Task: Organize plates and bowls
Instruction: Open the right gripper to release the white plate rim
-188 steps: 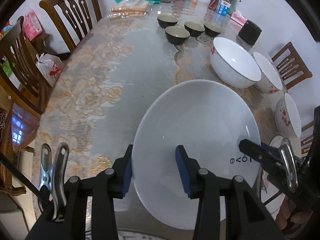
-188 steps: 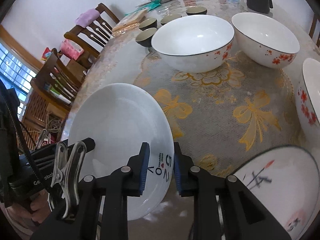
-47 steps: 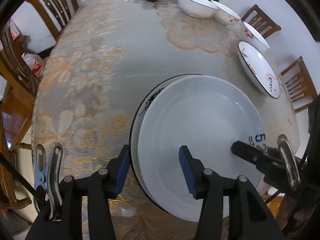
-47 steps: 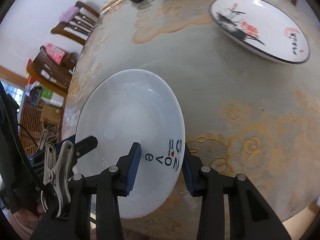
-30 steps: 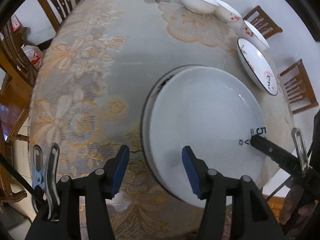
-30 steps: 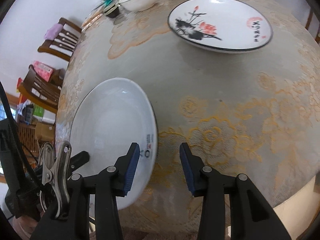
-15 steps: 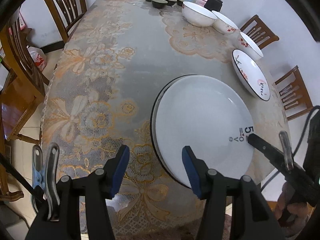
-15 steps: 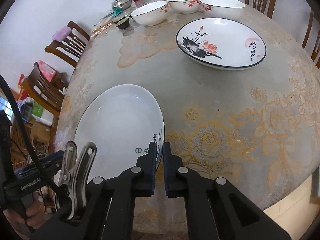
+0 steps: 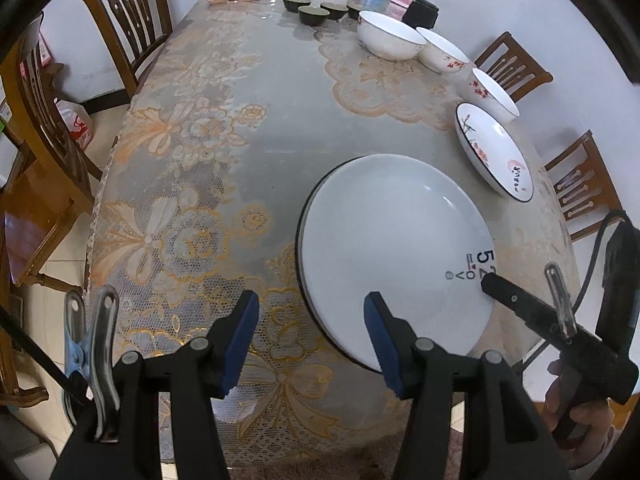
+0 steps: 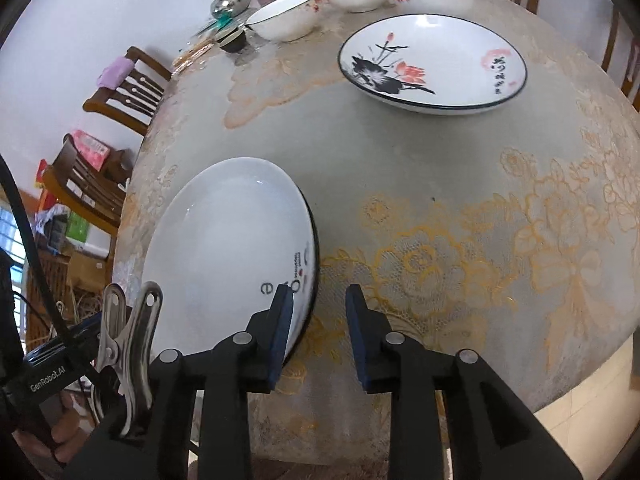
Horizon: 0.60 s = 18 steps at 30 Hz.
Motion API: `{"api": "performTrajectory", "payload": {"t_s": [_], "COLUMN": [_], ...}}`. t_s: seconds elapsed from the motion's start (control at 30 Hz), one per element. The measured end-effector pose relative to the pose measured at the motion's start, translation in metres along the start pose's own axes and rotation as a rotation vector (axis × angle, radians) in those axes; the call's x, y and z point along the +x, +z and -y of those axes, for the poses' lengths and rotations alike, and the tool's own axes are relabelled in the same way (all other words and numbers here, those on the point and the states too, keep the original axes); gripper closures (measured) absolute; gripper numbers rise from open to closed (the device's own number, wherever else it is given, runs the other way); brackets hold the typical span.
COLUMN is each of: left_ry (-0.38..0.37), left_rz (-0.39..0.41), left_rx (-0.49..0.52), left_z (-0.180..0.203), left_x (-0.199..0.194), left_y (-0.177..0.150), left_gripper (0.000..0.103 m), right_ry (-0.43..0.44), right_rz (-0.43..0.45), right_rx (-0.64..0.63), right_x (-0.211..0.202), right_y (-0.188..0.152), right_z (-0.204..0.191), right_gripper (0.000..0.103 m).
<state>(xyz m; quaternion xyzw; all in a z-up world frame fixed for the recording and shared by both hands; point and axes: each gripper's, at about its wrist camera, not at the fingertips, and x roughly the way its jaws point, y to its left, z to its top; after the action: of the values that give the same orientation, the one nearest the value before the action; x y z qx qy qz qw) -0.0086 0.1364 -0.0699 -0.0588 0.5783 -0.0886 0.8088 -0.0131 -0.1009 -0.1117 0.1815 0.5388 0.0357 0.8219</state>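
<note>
- Left wrist view, nearest first: the left gripper hangs over the table edge with its jaws apart and nothing between them.
- Just past it, at about 1 o'clock, the white plate sits stacked on a dark-rimmed plate, only a sliver of that one showing.
- Right gripper is at the plate's near-right rim, around 4 o'clock of it. Its jaws have just been opening, gap empty, the plate's edge just outside the left pad.
- Further out at 2 o'clock, well apart, the lotus plate lies alone on the lace tablecloth.
- Beyond that, three white flowered bowls in a row.
- Far end at 12 o'clock: small dark bowls.
</note>
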Motion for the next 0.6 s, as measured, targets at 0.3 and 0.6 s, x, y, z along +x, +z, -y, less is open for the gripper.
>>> {"api": "performTrajectory", "payload": {"t_s": [0.3, 0.6], "left_ry": [0.006, 0.004], "left_rz": [0.036, 0.047], "left_rx": [0.007, 0.044], "left_z": [0.015, 0.047], "left_x": [-0.013, -0.014], "left_y": [0.009, 0.024], "left_gripper": [0.046, 0.046], "right_ry": [0.011, 0.003], "right_rz": [0.031, 0.050], "right_rx": [0.022, 0.036], "right_x": [-0.021, -0.036], "right_y": [0.002, 0.010], "right_z": [0.008, 0.028], "right_gripper": [0.070, 0.070]}}
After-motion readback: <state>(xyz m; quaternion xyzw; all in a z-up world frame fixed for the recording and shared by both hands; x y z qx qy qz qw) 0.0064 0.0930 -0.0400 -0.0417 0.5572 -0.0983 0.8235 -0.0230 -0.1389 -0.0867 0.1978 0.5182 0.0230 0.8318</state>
